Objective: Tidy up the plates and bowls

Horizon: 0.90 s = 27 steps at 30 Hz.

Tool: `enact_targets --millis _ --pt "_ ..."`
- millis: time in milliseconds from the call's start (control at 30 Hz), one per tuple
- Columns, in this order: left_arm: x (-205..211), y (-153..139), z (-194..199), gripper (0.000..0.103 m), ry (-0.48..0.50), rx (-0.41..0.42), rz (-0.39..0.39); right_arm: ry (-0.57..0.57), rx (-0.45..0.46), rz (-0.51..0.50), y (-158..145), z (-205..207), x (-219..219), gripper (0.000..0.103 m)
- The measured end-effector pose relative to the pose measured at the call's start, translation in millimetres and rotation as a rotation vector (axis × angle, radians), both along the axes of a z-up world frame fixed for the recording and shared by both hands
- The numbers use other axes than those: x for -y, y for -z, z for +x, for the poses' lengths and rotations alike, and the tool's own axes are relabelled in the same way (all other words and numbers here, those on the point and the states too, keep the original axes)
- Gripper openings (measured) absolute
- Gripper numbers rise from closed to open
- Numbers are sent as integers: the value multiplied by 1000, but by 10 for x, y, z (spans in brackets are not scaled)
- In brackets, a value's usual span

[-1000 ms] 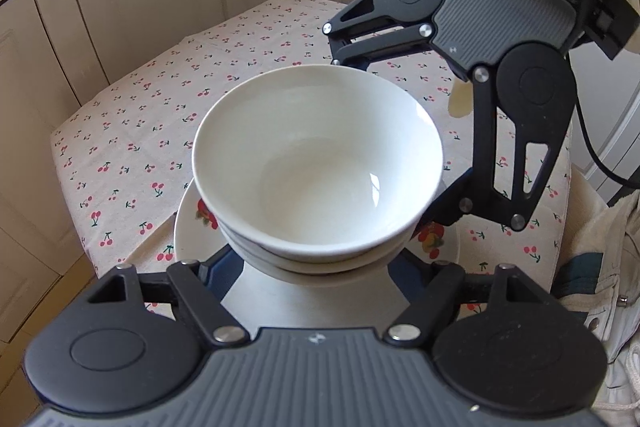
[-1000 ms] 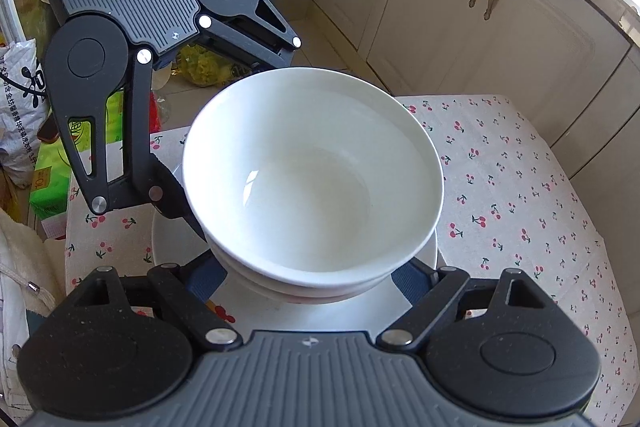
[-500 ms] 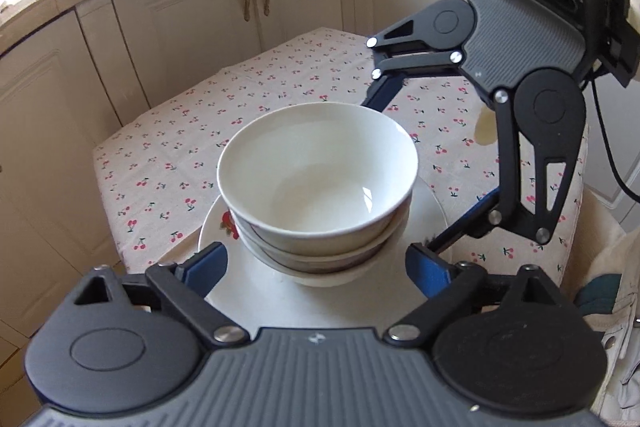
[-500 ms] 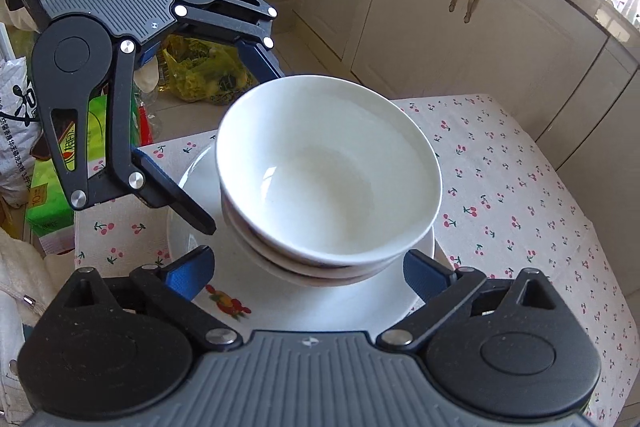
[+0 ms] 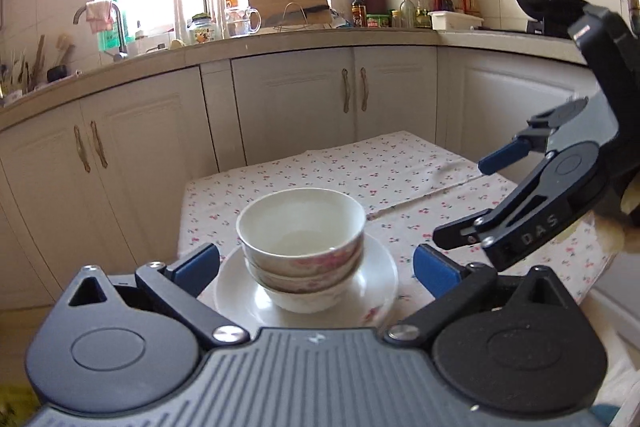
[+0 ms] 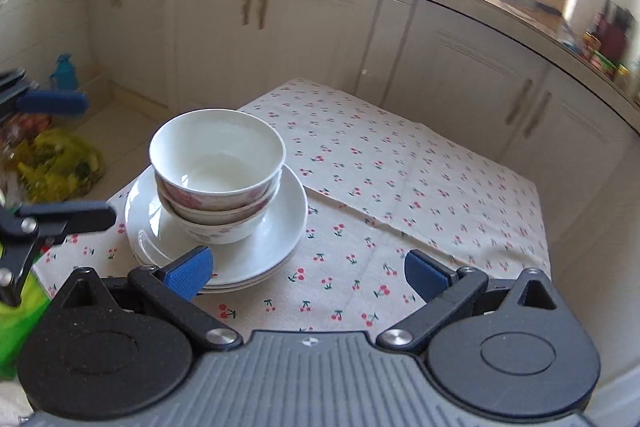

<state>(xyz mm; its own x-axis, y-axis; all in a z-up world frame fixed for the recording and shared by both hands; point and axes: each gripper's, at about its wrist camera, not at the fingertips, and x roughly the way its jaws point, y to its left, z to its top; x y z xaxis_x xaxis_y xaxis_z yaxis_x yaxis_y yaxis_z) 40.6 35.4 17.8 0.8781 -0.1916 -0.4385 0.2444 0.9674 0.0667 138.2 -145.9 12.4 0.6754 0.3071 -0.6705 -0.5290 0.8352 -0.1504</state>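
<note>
Right wrist view: both grippers (image 6: 308, 273) hung released, clear of the floral white china bowls (image 6: 218, 163) stacked on white plates (image 6: 276, 227) at ten o'clock — near the cherry-print table (image 6: 400, 187) edge, where a stray nudge could topple them.

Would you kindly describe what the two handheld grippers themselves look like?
Both match: the left gripper and right gripper have a grey ribbed body, round black side housings, black linkage arms with silver screws, and blue textured finger pads. In the left wrist view, the right gripper's arm carries embossed "DAS" lettering. No cables or sleeves are visible.

cherry-print tablecloth (image 6: 400, 187), stacked plates (image 6: 280, 227) on it
</note>
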Motion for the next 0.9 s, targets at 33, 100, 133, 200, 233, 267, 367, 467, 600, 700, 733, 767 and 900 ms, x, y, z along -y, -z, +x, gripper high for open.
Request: enact_targets --millis 33,100,133,200,233,267,367,467,600,700,733,767,900 --pt "30 3 -45 102 -15 5 -12 44 2 14 9 -57 38 103" --pt "148 -17 -155 102 -102 3 15 119 10 40 27 -195 132 103" --pt "189 -25 -198 102 -148 -5 28 149 15 43 40 -260 172 103" --pt "247 -44 -300 102 -228 -36 18 178 31 48 54 -429 236 103" --pt "253 -53 -340 102 -242 -53 -4 191 42 46 59 -508 259 103" --pt "259 -62 -376 102 -250 -68 -27 202 50 44 59 -587 280 103" --pt "274 -66 -467 102 -279 -93 -68 227 62 61 17 -762 332 103" --pt "318 -84 -542 102 -287 -76 -63 229 66 88 -36 -884 359 103" --pt "319 -98 -570 102 -298 -77 -92 240 91 87 -82 -961 350 103" --pt "297 -100 -582 102 -311 -83 -110 244 97 100 -104 -991 354 103" --pt "298 -99 -583 102 -311 -82 -110 247 101 99 -105 -997 348 103" --pt "302 -100 -584 102 -316 -80 -109 249 107 95 -106 -1001 339 103" --pt "298 -93 -590 102 -325 -77 -113 257 121 92 -103 -1019 320 103"
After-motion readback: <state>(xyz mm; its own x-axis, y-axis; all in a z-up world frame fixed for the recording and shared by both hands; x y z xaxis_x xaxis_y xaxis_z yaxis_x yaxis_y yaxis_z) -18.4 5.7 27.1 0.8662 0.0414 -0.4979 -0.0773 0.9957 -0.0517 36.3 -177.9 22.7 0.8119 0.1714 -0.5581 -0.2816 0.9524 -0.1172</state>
